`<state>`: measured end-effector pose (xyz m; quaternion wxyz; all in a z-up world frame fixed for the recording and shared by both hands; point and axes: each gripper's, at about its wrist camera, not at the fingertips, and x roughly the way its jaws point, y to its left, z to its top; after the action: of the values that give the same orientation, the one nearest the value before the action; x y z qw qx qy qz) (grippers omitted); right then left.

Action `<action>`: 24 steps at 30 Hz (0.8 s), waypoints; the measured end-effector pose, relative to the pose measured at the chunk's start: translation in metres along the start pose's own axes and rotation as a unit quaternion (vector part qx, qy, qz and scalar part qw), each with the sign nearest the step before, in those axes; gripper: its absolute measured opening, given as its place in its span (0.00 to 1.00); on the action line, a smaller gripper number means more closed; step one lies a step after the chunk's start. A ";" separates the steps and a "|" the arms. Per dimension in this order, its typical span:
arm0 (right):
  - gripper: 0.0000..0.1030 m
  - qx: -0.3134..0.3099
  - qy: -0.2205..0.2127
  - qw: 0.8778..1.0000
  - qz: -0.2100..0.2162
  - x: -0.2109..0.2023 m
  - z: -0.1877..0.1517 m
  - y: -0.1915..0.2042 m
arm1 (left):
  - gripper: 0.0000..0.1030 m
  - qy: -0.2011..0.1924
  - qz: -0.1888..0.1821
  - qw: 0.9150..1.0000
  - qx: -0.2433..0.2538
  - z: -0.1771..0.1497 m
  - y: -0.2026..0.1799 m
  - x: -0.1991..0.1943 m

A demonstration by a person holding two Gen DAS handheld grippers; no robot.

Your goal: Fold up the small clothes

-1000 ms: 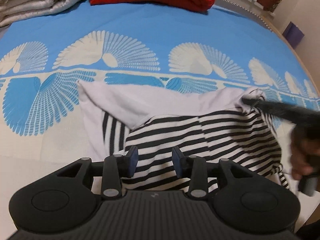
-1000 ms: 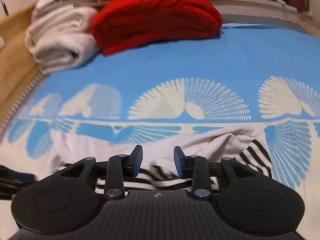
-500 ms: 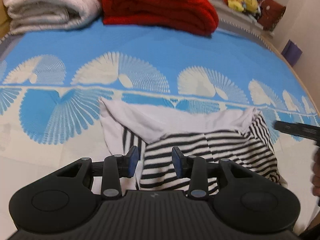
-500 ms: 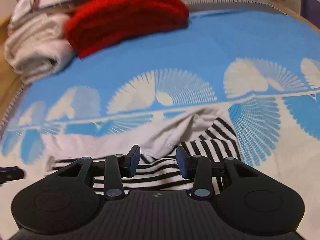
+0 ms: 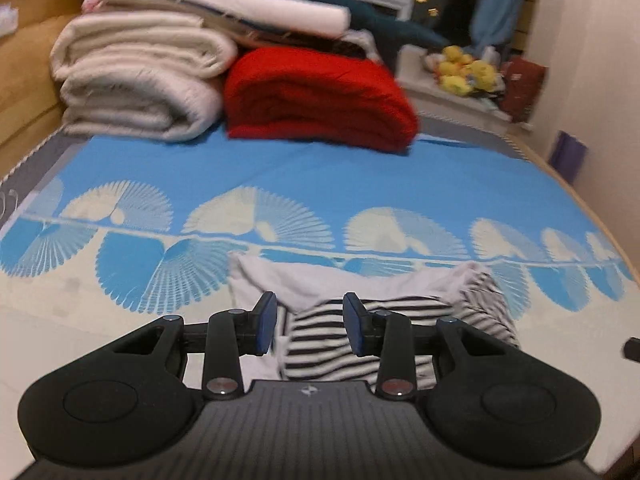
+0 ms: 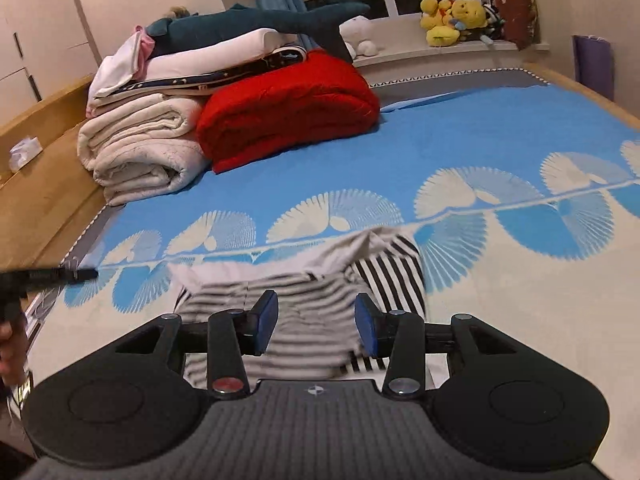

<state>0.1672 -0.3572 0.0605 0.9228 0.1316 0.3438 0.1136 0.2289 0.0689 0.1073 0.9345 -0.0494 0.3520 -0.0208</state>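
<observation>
Striped garment (image 5: 360,344) (image 6: 304,312): black-and-white, partly folded, with a plain white panel (image 5: 340,284) showing along its far edge. It lies on the bed, on the near cream part of the bedspread (image 5: 360,184) (image 6: 480,136), just short of the row of fan motifs where the blue field begins. In the right wrist view a flap with bolder stripes (image 6: 392,276) lies at its right side.

Left gripper (image 5: 310,330): above the garment's near edge, jaws apart with nothing between them; the blue pads (image 5: 266,322) touch no cloth. Its tip also shows in the right wrist view at the left edge (image 6: 60,274), with part of a hand (image 6: 14,340) below it.

Right gripper (image 6: 316,328): above the middle of the garment, jaws apart and opening, nothing between them. A small dark part at the right edge of the left wrist view may belong to it; I cannot tell.

Far end of bed: a folded red blanket (image 5: 320,100) (image 6: 288,108), with a rolled cream quilt (image 5: 140,80) (image 6: 140,152) touching it on the left. Folded linens (image 6: 208,60) and a teal plush shark (image 6: 256,20) are stacked on top.

Beyond the bed: a window ledge with yellow plush toys (image 5: 464,72) (image 6: 452,20). A wooden bed frame (image 6: 40,184) runs along the left side.
</observation>
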 end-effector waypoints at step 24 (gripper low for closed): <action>0.43 -0.013 0.061 0.997 -0.050 -0.022 -0.128 -0.014 | 0.27 0.082 -0.013 0.996 -0.016 -0.179 0.042 -0.062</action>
<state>0.0671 -0.3558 -0.0237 0.9062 0.0953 0.4042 0.0799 0.0640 0.1009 0.0096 0.9014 -0.0674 0.4266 -0.0315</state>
